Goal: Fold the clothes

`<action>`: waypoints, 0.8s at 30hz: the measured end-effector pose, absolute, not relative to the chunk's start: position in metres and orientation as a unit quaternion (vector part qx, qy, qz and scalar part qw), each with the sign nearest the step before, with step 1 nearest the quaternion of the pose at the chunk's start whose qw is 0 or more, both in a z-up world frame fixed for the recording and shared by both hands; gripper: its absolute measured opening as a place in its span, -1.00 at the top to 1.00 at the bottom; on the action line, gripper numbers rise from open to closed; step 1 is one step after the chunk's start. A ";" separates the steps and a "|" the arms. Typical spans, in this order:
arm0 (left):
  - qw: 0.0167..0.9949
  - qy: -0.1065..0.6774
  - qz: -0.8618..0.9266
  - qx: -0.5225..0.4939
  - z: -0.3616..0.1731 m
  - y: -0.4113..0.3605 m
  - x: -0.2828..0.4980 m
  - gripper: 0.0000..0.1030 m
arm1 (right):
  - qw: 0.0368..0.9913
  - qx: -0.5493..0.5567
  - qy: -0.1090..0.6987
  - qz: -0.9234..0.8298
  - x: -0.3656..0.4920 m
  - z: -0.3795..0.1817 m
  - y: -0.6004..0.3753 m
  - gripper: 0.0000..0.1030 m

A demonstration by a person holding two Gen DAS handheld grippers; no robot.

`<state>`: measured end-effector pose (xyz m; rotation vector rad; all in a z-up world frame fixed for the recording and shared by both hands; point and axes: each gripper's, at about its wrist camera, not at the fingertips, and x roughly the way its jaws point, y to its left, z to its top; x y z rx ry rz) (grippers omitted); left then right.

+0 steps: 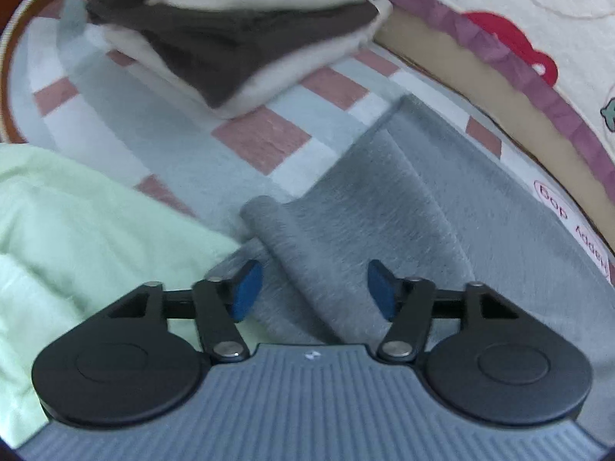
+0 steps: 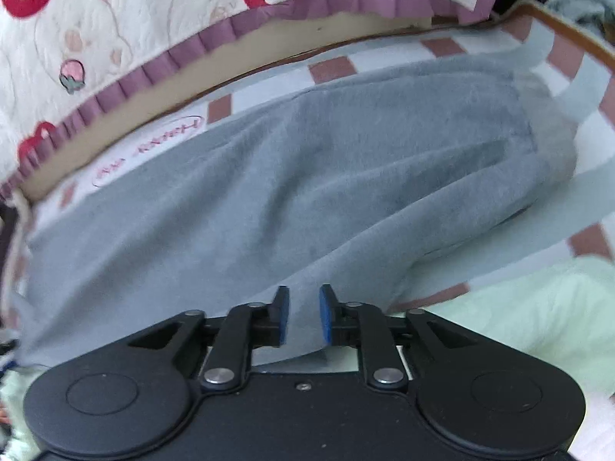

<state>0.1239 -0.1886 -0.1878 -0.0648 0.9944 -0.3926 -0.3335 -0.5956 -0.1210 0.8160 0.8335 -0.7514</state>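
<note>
On the checked blanket (image 1: 265,142), a grey fleece garment (image 2: 307,176) stretches lengthwise away from both grippers. Left gripper (image 1: 315,288) fingers spread wide above it; right gripper (image 2: 303,313) pinches its near edge.

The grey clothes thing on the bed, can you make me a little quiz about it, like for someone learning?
1. True or false: the left gripper is wide open over the grey garment.
2. Which gripper has grey cloth between its pads: left or right?
3. What colour is the cloth beside the grey garment?

Key: 1 true. 2 right. 3 pale green.
</note>
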 end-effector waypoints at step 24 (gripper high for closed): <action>0.867 0.469 -0.167 -0.001 -0.175 -0.166 0.088 0.33 | 0.635 0.549 0.414 -0.353 -0.332 -0.194 -0.623 -0.40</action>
